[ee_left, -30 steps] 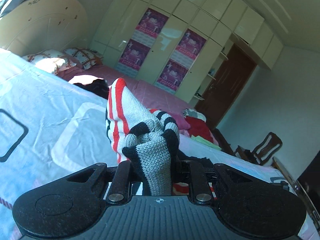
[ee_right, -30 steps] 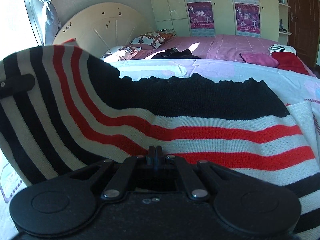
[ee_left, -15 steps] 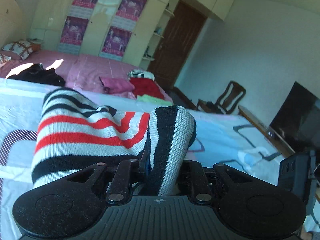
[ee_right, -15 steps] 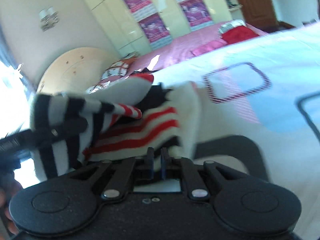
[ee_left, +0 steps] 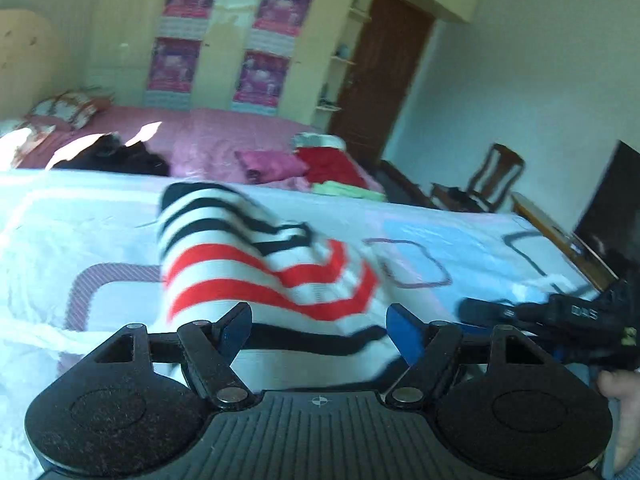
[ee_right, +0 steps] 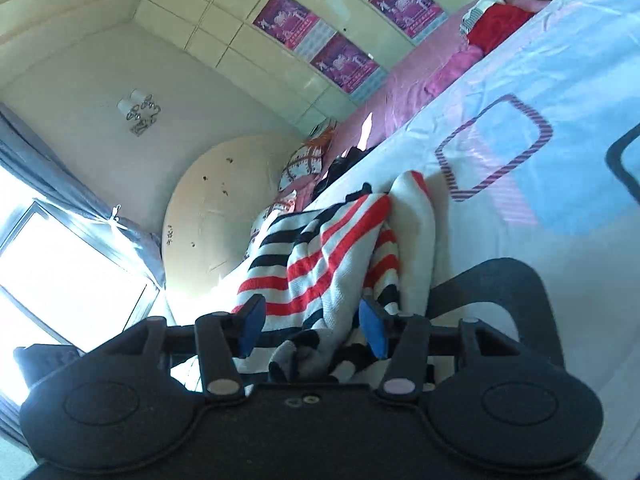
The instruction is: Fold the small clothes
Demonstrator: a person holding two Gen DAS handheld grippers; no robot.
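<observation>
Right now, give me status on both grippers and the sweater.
Left gripper and right gripper just opened, gripping nothing. Striped sweater lies bunched on the bedsheet. Nothing in the way.

Striped sweater (ee_left: 256, 268) heaped mid-frame on the bedsheet (ee_left: 60, 232), blocks straight ahead. Bare sheet left and right of it in left view. Right gripper (ee_left: 560, 316) intrudes at right edge, lower half.

Pink bed (ee_left: 224, 136) with patterned pillow (ee_left: 66, 108) — postered wardrobe (ee_left: 224, 40), brown door (ee_left: 380, 76), wooden chair (ee_left: 492, 176).
</observation>
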